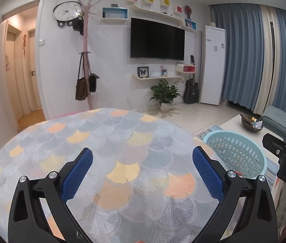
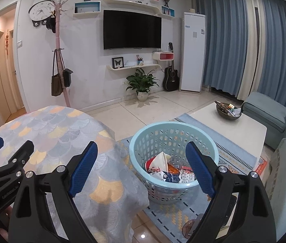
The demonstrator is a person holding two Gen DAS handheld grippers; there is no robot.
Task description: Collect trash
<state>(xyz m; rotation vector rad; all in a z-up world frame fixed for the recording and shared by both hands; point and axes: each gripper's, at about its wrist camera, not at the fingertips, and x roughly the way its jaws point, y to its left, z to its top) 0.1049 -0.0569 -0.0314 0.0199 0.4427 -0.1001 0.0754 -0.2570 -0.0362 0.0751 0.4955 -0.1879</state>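
The right gripper (image 2: 141, 168) fills the foreground with its blue pads spread wide and nothing between them, tipped gently downward over the near rim of the basket (image 2: 210, 180). Beside it on the left, the left gripper (image 1: 143, 174) is likewise apart and empty, held low over the table (image 1: 82, 141) and its fan-patterned cloth, which shows no litter in either view. The trash (image 2: 167, 170), a heap of crumpled wrappers and a red-and-white packet, already lies at the bottom of the basket, just below and ahead of the right gripper and framed between its pads; the basket stands on the rug (image 2: 183, 208) just off the table's right edge, so the right hand is plainly the nearer of the two, while the left sees only the basket's far wall past its right pad. The heap has no clear long axis. With both tools empty and the cloth bare, the collecting looks close to finished. Farther back, a bowl (image 2: 227, 111) of small packets sits on the low white coffee table (image 2: 234, 133), well apart from both hands; whether its contents count as trash cannot be told.
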